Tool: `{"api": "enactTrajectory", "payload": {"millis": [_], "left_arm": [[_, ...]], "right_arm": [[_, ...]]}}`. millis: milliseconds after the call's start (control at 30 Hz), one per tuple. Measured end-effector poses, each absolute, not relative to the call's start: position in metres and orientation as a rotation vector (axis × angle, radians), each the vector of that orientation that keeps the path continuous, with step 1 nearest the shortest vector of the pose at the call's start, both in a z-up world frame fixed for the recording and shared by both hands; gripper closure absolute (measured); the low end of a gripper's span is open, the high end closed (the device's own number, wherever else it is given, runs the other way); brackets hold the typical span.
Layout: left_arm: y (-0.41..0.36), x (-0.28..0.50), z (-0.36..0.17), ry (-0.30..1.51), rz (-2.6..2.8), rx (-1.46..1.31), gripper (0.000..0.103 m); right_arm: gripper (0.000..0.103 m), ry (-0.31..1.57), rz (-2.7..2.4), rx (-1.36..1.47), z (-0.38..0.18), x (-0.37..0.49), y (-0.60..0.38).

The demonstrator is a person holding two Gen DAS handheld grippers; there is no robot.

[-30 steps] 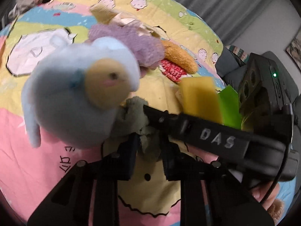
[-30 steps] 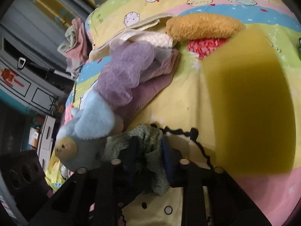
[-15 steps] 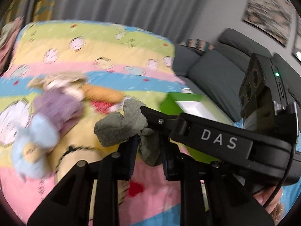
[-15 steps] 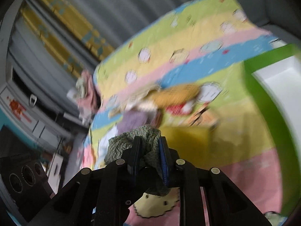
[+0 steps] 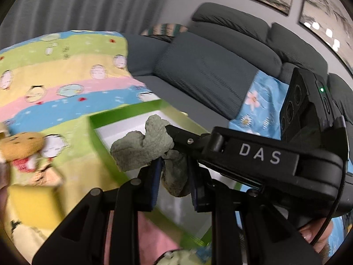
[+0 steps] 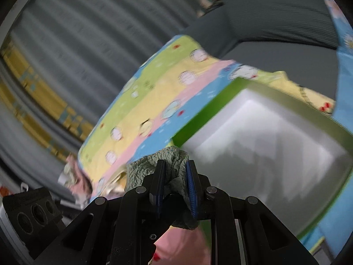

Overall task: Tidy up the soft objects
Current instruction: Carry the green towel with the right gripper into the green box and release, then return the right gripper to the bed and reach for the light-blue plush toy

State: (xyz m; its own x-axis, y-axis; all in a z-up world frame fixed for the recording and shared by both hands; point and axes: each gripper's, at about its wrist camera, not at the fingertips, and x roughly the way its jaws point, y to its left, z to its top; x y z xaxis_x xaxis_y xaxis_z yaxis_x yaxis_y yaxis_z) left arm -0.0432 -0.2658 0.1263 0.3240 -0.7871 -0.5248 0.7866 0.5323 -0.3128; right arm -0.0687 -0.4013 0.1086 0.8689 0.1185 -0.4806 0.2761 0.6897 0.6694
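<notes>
Both grippers pinch one grey-green cloth [image 5: 143, 148], held in the air over the striped bedspread. My left gripper [image 5: 173, 173] is shut on its lower fold. My right gripper [image 6: 174, 176] is shut on the same cloth [image 6: 154, 165]; its black body crosses the left wrist view [image 5: 260, 156]. A green box with a white inside [image 5: 100, 130] lies just beyond the cloth, and shows large in the right wrist view [image 6: 198, 112].
A tan knitted toy [image 5: 21, 144] and a yellow sponge block [image 5: 33, 205] lie on the bedspread [image 5: 66, 81] at left. A dark grey sofa [image 5: 209, 66] with a blue flowered cloth [image 5: 258, 108] stands behind. Grey curtains [image 6: 77, 50] hang at the back.
Both grippers have lifted the cloth off the bed and swung right toward the green box. The blue plush and purple cloth have left the views.
</notes>
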Motion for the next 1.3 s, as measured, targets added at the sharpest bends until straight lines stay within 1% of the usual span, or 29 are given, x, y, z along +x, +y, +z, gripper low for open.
{"api": "enactTrajectory", "payload": {"millis": [167, 267, 333, 367, 400, 433, 467, 500, 533, 567, 600, 667, 733, 867, 933, 967, 1033, 1067, 1100, 1233, 1300], "left_arm": [[-0.299, -0.044, 0.112, 0.764, -1.086, 0.005, 0.083], [-0.309, -0.046, 0.103, 0.793, -1.08, 0.02, 0.079], [-0.309, -0.047, 0.1, 0.808, -1.073, 0.022, 0.071], [-0.308, -0.047, 0.099, 0.814, -1.067, 0.023, 0.061], [-0.307, -0.047, 0.1, 0.813, -1.062, 0.023, 0.046], [-0.304, -0.048, 0.101, 0.805, -1.057, 0.023, 0.041], [-0.299, -0.05, 0.104, 0.793, -1.05, 0.021, 0.033], [-0.295, -0.051, 0.106, 0.779, -1.04, 0.019, 0.025], [-0.29, -0.052, 0.109, 0.765, -1.034, 0.014, 0.022], [-0.282, -0.053, 0.113, 0.753, -1.023, 0.005, 0.021], [-0.275, -0.053, 0.116, 0.745, -1.01, -0.006, 0.02], [-0.26, -0.053, 0.123, 0.732, -0.988, -0.025, 0.018], [-0.239, -0.055, 0.13, 0.712, -0.944, -0.028, 0.016], [-0.191, -0.054, 0.139, 0.682, -0.827, -0.061, 0.015], [-0.162, -0.051, 0.139, 0.684, -0.747, -0.078, 0.015], [-0.146, -0.049, 0.139, 0.683, -0.695, -0.081, 0.015], [-0.118, -0.047, 0.136, 0.678, -0.61, -0.078, 0.011], [-0.104, -0.047, 0.134, 0.678, -0.569, -0.07, 0.004], [-0.095, -0.047, 0.132, 0.676, -0.537, -0.068, 0.002], [-0.038, -0.048, 0.123, 0.652, -0.407, -0.067, 0.002], [-0.013, -0.048, 0.117, 0.648, -0.332, -0.092, 0.001]], "right_arm": [[0.081, 0.571, -0.216, 0.864, 0.088, -0.072, -0.433], [0.081, 0.613, -0.251, 0.877, 0.077, -0.069, -0.444], [0.081, 0.629, -0.272, 0.868, 0.073, -0.071, -0.448], [0.081, 0.633, -0.286, 0.867, 0.074, -0.071, -0.449], [0.081, 0.628, -0.29, 0.862, 0.073, -0.072, -0.449], [0.076, 0.623, -0.291, 0.855, 0.074, -0.073, -0.45], [0.071, 0.619, -0.292, 0.85, 0.075, -0.074, -0.449], [0.056, 0.611, -0.293, 0.848, 0.075, -0.075, -0.449], [0.038, 0.596, -0.288, 0.846, 0.077, -0.076, -0.448], [0.032, 0.578, -0.279, 0.843, 0.079, -0.077, -0.446], [0.028, 0.565, -0.271, 0.837, 0.082, -0.078, -0.444], [0.027, 0.533, -0.249, 0.817, 0.089, -0.08, -0.438], [0.022, 0.516, -0.24, 0.797, 0.094, -0.081, -0.43], [0.016, 0.499, -0.209, 0.738, 0.107, -0.078, -0.407], [0.01, 0.508, -0.182, 0.703, 0.112, -0.072, -0.392], [0.01, 0.513, -0.173, 0.687, 0.114, -0.07, -0.385], [0.009, 0.525, -0.154, 0.645, 0.117, -0.065, -0.369], [0.009, 0.535, -0.141, 0.617, 0.119, -0.062, -0.357], [0.009, 0.543, -0.134, 0.599, 0.119, -0.06, -0.35], [0.008, 0.571, -0.081, 0.522, 0.123, -0.049, -0.31], [0.006, 0.59, -0.041, 0.49, 0.122, -0.043, -0.288]]}}
